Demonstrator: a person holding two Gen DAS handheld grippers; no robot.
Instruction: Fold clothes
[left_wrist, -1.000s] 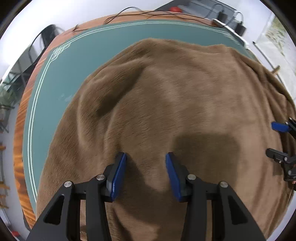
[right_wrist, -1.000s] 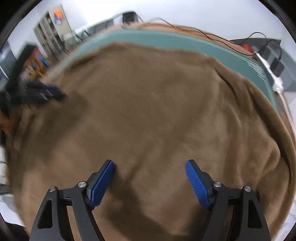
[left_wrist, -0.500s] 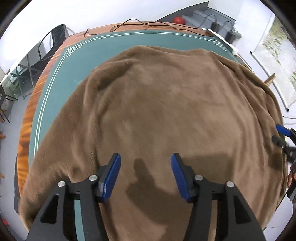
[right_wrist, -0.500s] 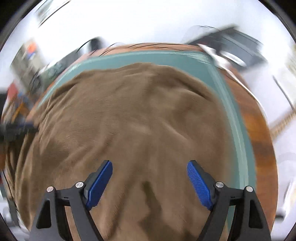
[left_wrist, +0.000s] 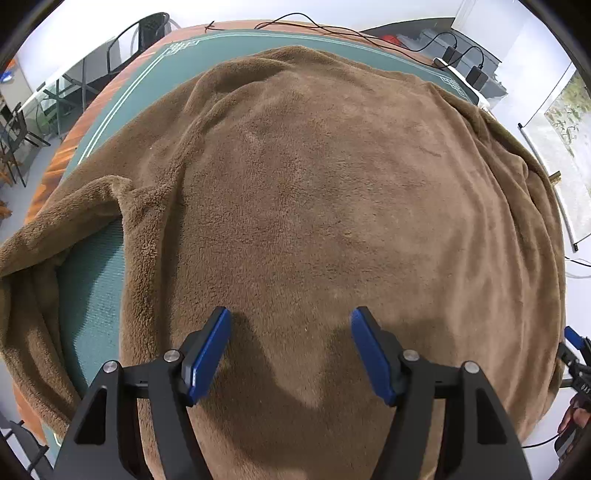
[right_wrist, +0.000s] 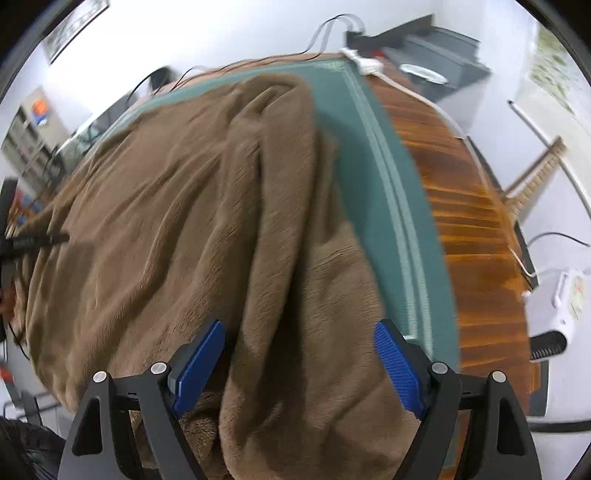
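Both grippers have slid outward; the left gripper (left_wrist: 290, 347) has just been opening over the brown garment (left_wrist: 332, 192), and the right gripper (right_wrist: 299, 363) is apart beside its right edge, both empty.

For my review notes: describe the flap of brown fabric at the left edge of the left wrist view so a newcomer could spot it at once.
Start with the green mat covering the wooden table; the big brown fleece garment fills most of it. At its left side, one flap branches away from the main body, leaving a wedge of bare green mat between them, unlike the smooth fleece elsewhere.
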